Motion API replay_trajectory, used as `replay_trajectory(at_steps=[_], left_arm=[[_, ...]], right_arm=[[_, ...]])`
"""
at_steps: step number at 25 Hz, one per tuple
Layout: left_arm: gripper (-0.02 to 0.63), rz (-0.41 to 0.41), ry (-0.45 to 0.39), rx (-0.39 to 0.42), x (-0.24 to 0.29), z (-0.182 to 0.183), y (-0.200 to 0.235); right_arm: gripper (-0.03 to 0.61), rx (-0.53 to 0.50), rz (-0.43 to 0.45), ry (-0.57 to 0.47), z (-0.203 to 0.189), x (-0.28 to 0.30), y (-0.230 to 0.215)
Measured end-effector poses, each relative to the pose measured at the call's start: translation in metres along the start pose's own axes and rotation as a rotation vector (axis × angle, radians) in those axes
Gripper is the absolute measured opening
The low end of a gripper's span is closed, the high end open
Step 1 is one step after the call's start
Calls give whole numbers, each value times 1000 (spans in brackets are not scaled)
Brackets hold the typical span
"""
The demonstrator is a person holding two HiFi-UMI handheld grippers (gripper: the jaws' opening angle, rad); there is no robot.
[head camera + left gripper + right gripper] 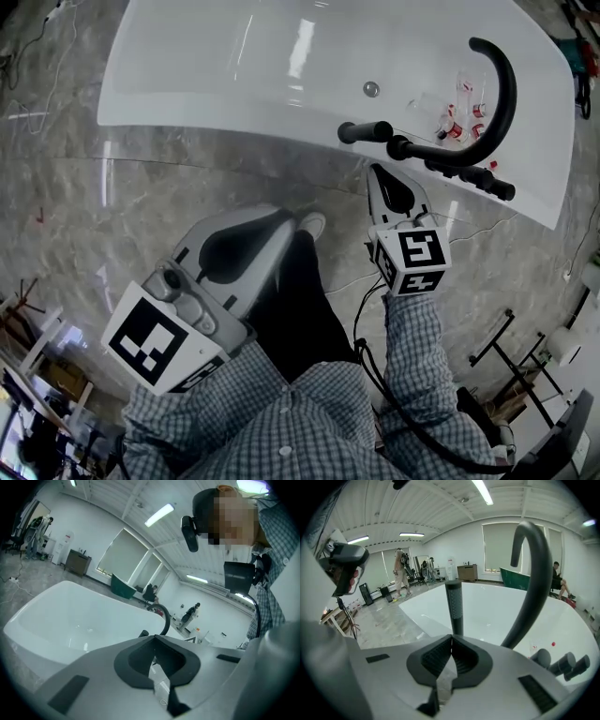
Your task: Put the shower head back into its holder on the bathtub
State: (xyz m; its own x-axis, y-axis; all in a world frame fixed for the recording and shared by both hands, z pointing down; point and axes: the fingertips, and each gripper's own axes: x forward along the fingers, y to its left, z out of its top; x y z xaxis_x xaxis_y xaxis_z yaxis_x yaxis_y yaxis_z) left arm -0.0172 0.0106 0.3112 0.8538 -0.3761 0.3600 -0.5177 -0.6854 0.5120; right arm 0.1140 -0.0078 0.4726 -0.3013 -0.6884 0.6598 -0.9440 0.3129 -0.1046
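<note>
The black shower head (366,132) rests along the near rim of the white bathtub (187,117), its handle joined to the black fittings (405,147) beside the arched spout (503,84). My right gripper (377,172) hovers just short of it, shut with nothing between its jaws. In the right gripper view the ribbed handle (453,605) rises just beyond the closed tips of the right gripper (451,638), apart from them. My left gripper (281,218) hangs over the floor, lower left, shut and empty. In its own view the left gripper (155,637) faces the tub (70,616) and spout (165,617).
Black knobs (487,180) line the rim right of the shower head. Small red-and-white bottles (459,117) and a drain (371,89) lie inside the tub. My shoe (312,225) stands on the marble floor (112,216). A thin cable (459,230) trails there.
</note>
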Motion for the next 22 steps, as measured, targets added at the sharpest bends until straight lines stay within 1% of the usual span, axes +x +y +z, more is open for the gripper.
replay_trajectory(at_steps=[7,11,15,18,22], left_arm=[[9,3,-17,60,-17,37,-20],[9,22,-24,119,-30,61,-35],[9,15,-50,128,-43,82,-52],[9,28,-77,157,-53,103,-58],[9,28,-107,168,-68,125,-65]], right_arm=[[18,56,-18,-112,57,-56,9],[18,37,-36,-148,87,-85,11],[18,26,-49,-177,106,-117,14],[18,22,-75,-209,120,-140,11],[18,35,-108,-247,136,-171,10]])
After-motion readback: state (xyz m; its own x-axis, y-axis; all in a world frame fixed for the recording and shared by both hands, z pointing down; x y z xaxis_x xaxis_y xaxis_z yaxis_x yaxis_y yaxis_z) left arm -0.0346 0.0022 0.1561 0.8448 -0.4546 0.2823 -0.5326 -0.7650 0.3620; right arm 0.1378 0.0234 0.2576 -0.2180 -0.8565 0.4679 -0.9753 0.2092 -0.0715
